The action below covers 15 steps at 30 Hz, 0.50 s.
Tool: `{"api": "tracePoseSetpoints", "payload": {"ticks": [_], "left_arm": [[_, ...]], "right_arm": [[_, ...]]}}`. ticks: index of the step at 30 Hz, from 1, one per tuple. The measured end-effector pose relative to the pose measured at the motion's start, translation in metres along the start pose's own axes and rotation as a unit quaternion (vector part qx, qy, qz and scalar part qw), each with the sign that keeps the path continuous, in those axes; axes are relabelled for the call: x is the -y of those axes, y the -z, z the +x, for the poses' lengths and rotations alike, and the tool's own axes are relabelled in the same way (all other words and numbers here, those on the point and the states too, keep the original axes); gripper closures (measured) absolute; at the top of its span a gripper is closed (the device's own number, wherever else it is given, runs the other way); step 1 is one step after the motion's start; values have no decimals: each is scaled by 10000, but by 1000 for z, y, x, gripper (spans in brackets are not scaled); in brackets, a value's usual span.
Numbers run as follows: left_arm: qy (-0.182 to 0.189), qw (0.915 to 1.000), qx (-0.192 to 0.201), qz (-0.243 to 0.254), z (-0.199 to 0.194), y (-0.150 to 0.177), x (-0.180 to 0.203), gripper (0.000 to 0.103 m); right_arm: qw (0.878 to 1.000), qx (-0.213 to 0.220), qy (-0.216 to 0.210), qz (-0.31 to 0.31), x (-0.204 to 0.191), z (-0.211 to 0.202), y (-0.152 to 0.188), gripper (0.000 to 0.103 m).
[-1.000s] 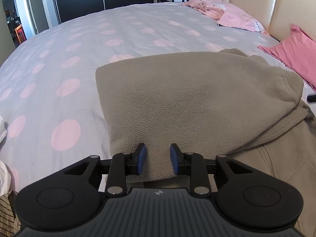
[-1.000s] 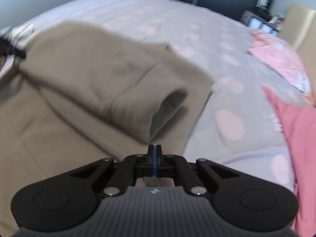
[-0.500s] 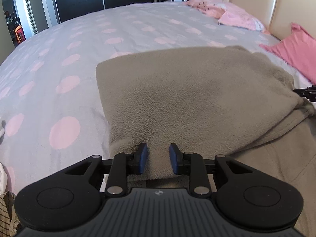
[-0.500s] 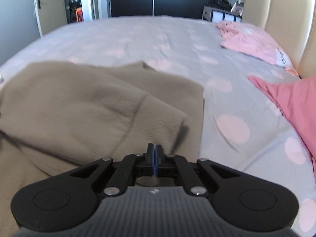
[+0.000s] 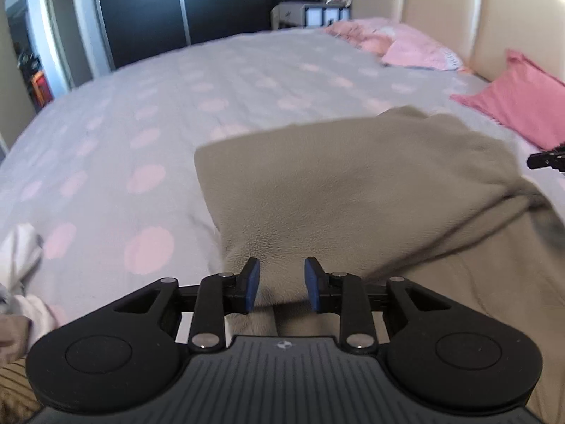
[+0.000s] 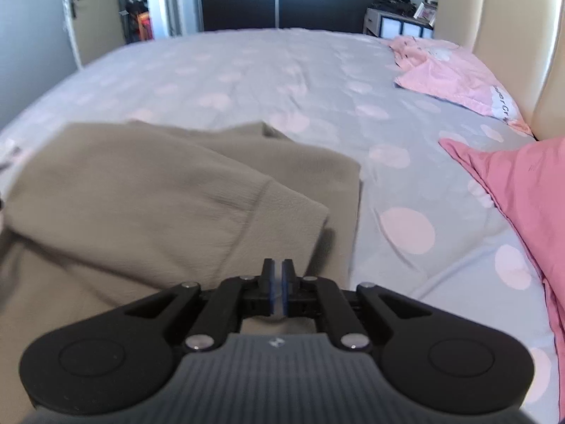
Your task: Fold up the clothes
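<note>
Fleece garment, part-folded, on spotted bedcover.

Item: grey-brown fleece [image 5: 353, 183] lying on the near side of the bed [image 5: 212, 81], its upper portion turned over onto the lower layer, the doubled edge running across the cloth; a cuffed sleeve end [image 6: 282, 212] lies on top near the right side. Left gripper [image 5: 279, 282]: jaws have just been opening, a ridge of fleece between them, blue pads seemingly not pressing on it, so judged released. Right gripper [image 6: 278, 284]: jaws have just been opening to a thin slit, nothing visibly pinched; cloth lies below. Status, as a judgement: first fold laid and let go; sleeve tidying, further folds and squaring remain. Also present: pink pillow [image 6: 519, 190], pink clothing [image 6: 441, 67] by the headboard, not yet folded.
</note>
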<state>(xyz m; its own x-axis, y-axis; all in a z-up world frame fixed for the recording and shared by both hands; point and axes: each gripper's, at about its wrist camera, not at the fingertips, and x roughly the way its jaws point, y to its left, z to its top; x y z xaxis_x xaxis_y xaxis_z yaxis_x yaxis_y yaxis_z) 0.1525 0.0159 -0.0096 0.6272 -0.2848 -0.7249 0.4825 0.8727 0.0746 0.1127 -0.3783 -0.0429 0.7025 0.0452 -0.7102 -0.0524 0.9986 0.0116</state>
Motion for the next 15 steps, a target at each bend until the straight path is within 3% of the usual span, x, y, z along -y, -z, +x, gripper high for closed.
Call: {"api": "tracePoseSetpoints", "payload": {"ticks": [3, 6, 10, 15], "left_arm": [[91, 9993, 287, 242, -37, 15, 12, 66], [214, 9972, 456, 559, -67, 34, 28, 65], [496, 9924, 443, 1032, -94, 56, 56, 65], [877, 9795, 284, 1793, -116, 93, 99, 65]], "right_arm": [[9991, 157, -130, -384, -16, -40, 8, 73], [9976, 248, -400, -504, -30, -74, 25, 72], [9902, 168, -666, -1219, -64, -110, 55, 63], [9691, -201, -803, -2323, -114, -141, 102, 60]]}}
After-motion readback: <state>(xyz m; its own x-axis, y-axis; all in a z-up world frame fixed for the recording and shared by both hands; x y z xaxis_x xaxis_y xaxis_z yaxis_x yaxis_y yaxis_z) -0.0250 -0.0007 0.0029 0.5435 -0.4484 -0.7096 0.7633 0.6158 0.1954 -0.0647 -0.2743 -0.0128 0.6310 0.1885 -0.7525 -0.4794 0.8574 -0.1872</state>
